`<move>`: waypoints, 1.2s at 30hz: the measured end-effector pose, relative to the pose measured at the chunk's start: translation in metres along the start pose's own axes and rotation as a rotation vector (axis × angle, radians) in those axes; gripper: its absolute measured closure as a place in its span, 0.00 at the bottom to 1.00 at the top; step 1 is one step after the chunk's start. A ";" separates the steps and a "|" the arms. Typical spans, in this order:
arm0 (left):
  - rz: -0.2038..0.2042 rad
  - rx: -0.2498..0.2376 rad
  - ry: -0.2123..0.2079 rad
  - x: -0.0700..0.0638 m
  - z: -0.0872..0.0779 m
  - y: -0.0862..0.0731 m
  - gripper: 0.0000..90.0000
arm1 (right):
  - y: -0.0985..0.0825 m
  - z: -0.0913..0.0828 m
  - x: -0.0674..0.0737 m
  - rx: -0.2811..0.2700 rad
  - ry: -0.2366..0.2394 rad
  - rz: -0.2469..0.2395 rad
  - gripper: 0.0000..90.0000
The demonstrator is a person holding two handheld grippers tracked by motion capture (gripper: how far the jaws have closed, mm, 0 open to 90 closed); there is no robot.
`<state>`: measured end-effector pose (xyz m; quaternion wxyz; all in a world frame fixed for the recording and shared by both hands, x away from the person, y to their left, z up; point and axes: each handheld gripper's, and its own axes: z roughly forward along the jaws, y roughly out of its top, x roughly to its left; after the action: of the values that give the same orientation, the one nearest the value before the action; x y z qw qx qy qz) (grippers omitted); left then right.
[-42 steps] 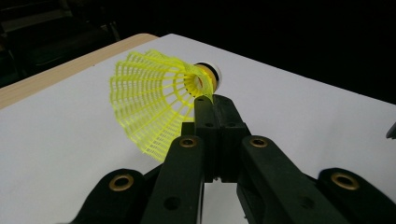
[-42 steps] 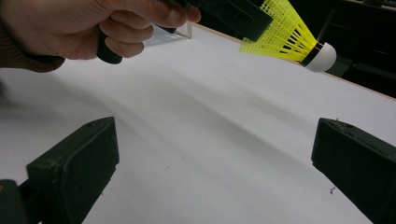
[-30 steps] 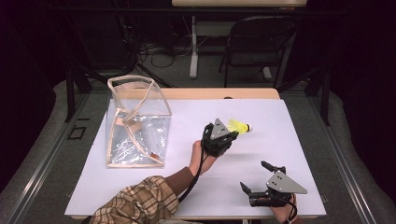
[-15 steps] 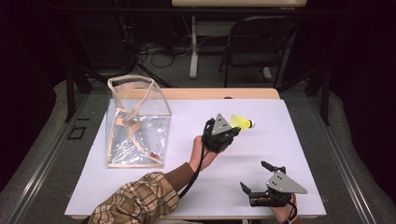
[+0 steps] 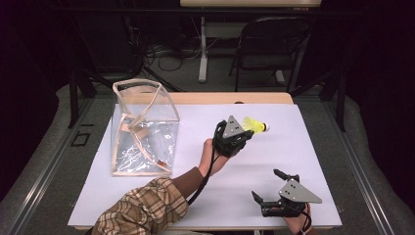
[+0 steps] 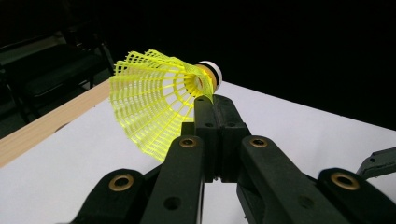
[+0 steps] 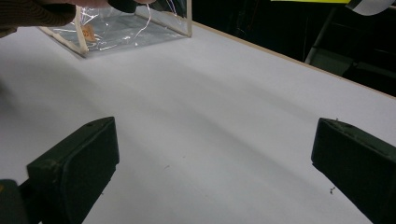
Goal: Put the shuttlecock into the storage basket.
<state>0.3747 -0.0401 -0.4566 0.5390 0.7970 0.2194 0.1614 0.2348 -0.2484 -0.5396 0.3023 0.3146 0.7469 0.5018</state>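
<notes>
Shuttlecock point(image 6: 159, 100) (yellow) pinched by left hand-held gripper point(image 5: 243, 137), clear bag point(image 5: 142, 129) nearby.

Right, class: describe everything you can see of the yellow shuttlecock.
The shuttlecock has a bright yellow mesh skirt that looks like plastic, flaring from a white cap with a dark band. The left hand-held gripper is shut on the skirt near the cap. It lies roughly sideways, lifted off the white table.
</notes>
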 end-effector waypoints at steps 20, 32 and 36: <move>0.015 -0.008 0.015 0.009 -0.006 0.007 1.00 | 0.000 0.000 0.000 -0.003 -0.002 0.001 0.00; 0.019 -0.018 0.032 0.017 -0.013 0.012 1.00 | 0.000 0.000 0.000 -0.001 -0.001 0.002 0.00; 0.019 -0.022 0.038 0.020 -0.015 0.012 1.00 | 0.000 0.000 0.000 -0.002 -0.001 0.002 0.00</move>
<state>0.3869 -0.0217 -0.4395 0.5418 0.7900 0.2202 0.1839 0.2349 -0.2484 -0.5398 0.3023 0.3153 0.7461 0.5026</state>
